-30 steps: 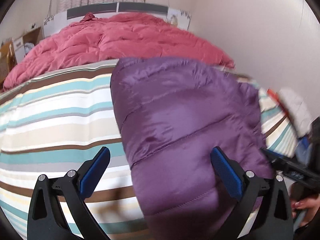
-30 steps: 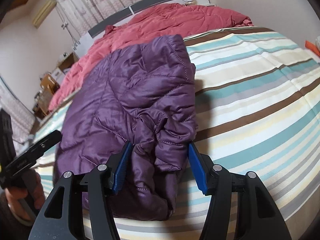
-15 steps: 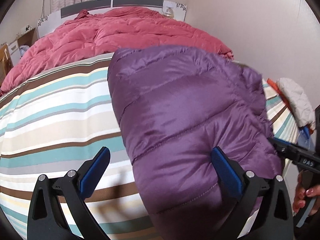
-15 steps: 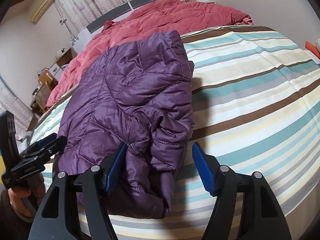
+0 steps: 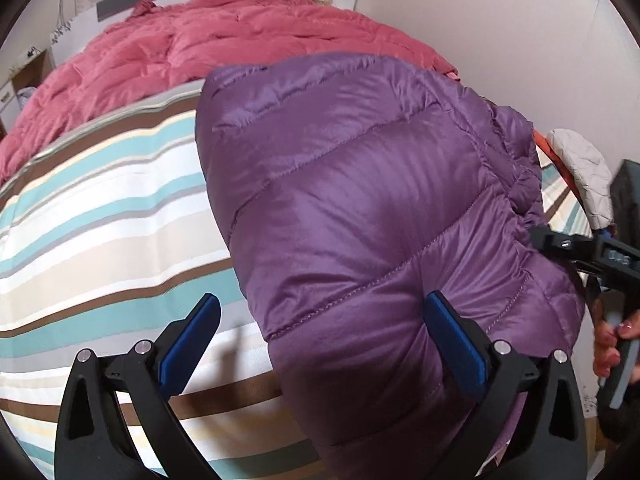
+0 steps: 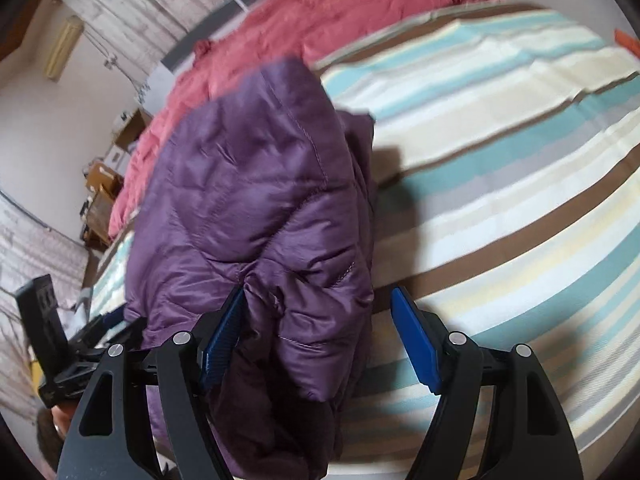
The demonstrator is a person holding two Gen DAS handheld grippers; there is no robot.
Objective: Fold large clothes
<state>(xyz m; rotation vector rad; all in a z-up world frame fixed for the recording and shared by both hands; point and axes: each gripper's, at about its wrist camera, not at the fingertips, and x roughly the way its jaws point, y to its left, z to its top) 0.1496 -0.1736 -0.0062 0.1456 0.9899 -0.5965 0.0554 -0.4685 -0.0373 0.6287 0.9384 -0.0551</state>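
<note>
The purple down jacket [image 5: 360,216] lies folded lengthwise on the striped bedsheet [image 5: 100,220], reaching the near edge, with the red quilt [image 5: 240,40] beyond it. The left gripper [image 5: 320,344] stands apart, one pad over the jacket's near end, gripping nothing. The right gripper [image 6: 316,340] has just been opening; bunched fabric sits between the pads, unclamped. The shell looks light, puffy and slick, so it will likely spring back and slide. Take hold at stitched seams or the near hem, not on the padded panels.
</note>
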